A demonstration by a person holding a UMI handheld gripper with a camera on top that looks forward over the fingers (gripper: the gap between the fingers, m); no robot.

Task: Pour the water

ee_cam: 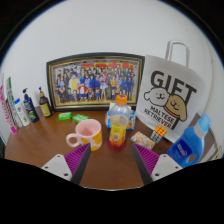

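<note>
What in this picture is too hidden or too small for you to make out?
All in the gripper view:
- Bottle: its water level is too small to read.
- Pink cup: its inside is hidden by its own rim.
- Blue bottle: its base is cut off by the view's edge.
- Framed photo: its people are too small to tell.
- Hand-held gripper: open, holding nothing.

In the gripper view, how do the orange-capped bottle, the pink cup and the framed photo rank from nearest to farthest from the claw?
The claw is open.
1. Orange-capped bottle: just ahead of the fingers, in the middle.
2. Pink cup: slightly further, left of the bottle; these two are almost level.
3. Framed photo: clearly farthest, leaning at the wall behind both.
</note>
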